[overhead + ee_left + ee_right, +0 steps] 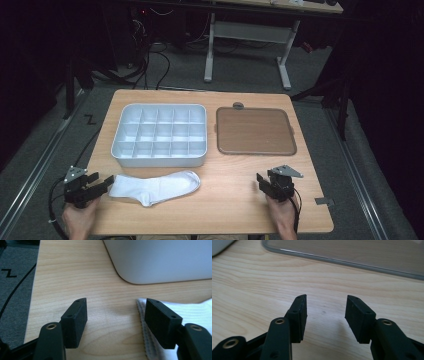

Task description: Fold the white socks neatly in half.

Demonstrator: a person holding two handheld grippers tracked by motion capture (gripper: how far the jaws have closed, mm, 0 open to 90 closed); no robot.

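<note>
**1 sock, 1 box, 1 lid, 2 grippers on a wood table**

The biggest thing is 1 light wood table [220, 200]. It stands on grey carpet in a dark room, with cables and a white desk frame in the upper part of the high view.

On the table, left of middle, sits 1 white box [159, 136] with 15 little squares in 3 rows. Right of it lies 1 flat brown lid [255, 131].

In the lower left lies 1 white sock [155, 187], flat, its cuff end at the left gripper [107, 183].

The left gripper view shows the ribbed cuff [142, 322] just under 1 jaw. The jaws stand wide open around the cuff's edge and grip nothing.

The right gripper [261, 181] is in the lower right. Its own view shows bare wood between half-open jaws, holding nothing, with the lid's edge at the top.
</note>
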